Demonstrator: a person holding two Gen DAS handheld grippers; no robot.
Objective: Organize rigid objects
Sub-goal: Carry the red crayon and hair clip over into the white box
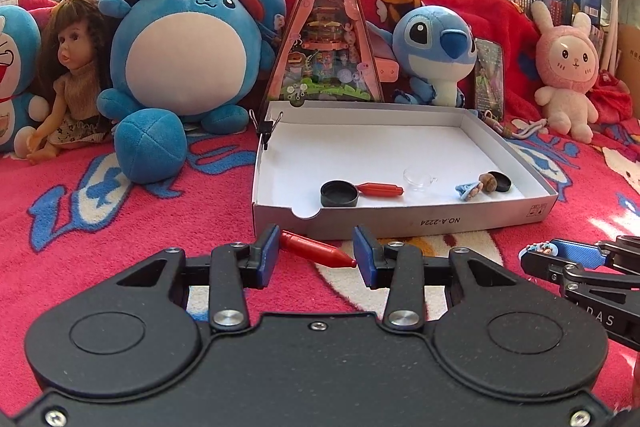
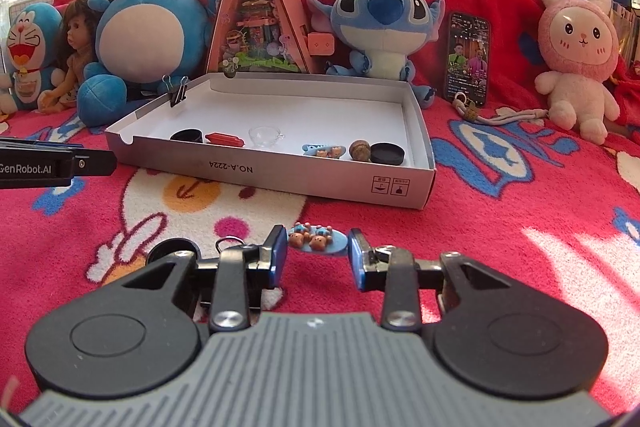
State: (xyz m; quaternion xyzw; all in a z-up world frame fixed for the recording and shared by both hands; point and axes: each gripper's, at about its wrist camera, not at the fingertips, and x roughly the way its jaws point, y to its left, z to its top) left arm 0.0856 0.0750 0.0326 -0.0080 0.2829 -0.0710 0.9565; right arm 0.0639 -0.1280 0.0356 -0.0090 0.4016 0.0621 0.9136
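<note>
A: Two small things sit between our tools right now — a red crayon-shaped piece [image 1: 318, 249] spans the pads of the left tool [image 1: 316, 257], gripped end to end and raised off the red blanket [image 1: 120, 227].

B: And the right tool [image 2: 318, 253]?

A: We see its pads closed on a blue oval charm with little bears [image 2: 316, 237], just in front of the white cardboard box [image 2: 320, 175].

B: What do we have inside the box?

A: Along its near wall: a black cap [image 1: 339, 193], a second red piece [image 1: 380, 190], a clear cup [image 1: 418, 179], another blue charm [image 1: 466, 190], a brown acorn-like bit [image 1: 487, 182] and a second black cap [image 1: 501, 181]. A binder clip [image 1: 267, 125] grips the far left corner.

B: Beyond that?

A: Plush toys — a round blue one [image 1: 176, 43] and a pink rabbit [image 1: 566, 67] — line the back.
</note>
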